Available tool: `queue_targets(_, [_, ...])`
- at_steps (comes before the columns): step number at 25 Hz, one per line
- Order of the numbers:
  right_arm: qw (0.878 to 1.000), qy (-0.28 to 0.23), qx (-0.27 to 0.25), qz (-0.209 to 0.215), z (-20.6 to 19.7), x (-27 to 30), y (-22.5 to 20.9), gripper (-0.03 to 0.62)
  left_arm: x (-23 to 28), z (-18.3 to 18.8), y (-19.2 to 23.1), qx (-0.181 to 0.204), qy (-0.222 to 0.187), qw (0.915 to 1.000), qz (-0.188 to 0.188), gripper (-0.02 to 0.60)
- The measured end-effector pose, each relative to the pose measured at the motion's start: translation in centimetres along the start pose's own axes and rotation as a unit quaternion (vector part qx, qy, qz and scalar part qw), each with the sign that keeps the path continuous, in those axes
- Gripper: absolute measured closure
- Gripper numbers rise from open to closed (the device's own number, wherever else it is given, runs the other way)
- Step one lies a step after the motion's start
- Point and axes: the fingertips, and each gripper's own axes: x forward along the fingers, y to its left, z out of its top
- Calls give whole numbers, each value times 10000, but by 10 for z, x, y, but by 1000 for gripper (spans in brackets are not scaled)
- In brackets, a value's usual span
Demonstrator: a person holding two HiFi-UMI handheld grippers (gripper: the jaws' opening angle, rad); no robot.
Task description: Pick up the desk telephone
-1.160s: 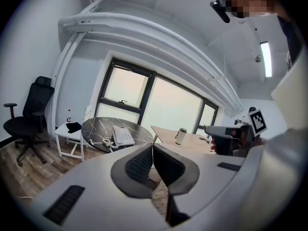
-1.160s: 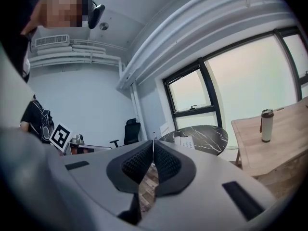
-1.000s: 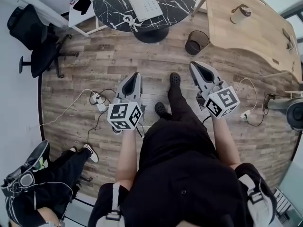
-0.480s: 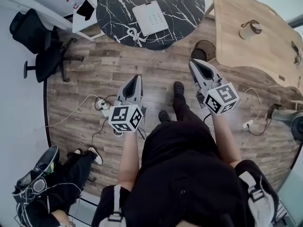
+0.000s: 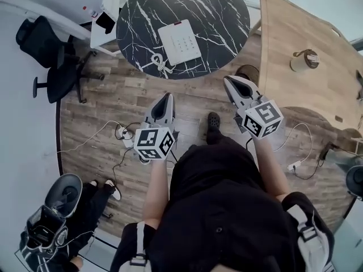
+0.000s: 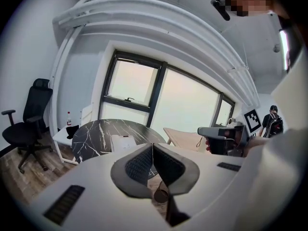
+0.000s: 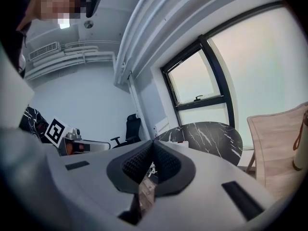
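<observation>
Here, the flat white rectangular desk telephone (image 5: 180,41) lies keypad-up on the round black white-veined marble table (image 5: 221,10), long axis roughly twelve-to-six, its coiled cord (image 5: 160,65) at seven o'clock, with the left gripper (image 5: 165,98) and right gripper (image 5: 229,82), both closed and empty, at its six and four o'clock.

The round black marble table (image 5: 218,16) carries the white desk telephone (image 5: 180,41), and a white coiled cord (image 5: 159,65) lies near the table's edge. One small cylindrical container (image 5: 305,60) stands on the light wooden desk (image 5: 283,27). The plank floor (image 5: 96,103) bears a black office chair (image 5: 52,61), a dark bin (image 5: 248,73) and loose cables (image 5: 116,132).
</observation>
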Motion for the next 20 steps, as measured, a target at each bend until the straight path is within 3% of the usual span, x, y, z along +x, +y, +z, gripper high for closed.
queue_targets(8, [9993,132,-171,302,11,25,-32,563,41,6,-8,-150,-4,9997,178,563])
queue_targets(20, [9979,404,211,464,-7,35,-38,563,51,-8,-2,-279,239,9990,270,563])
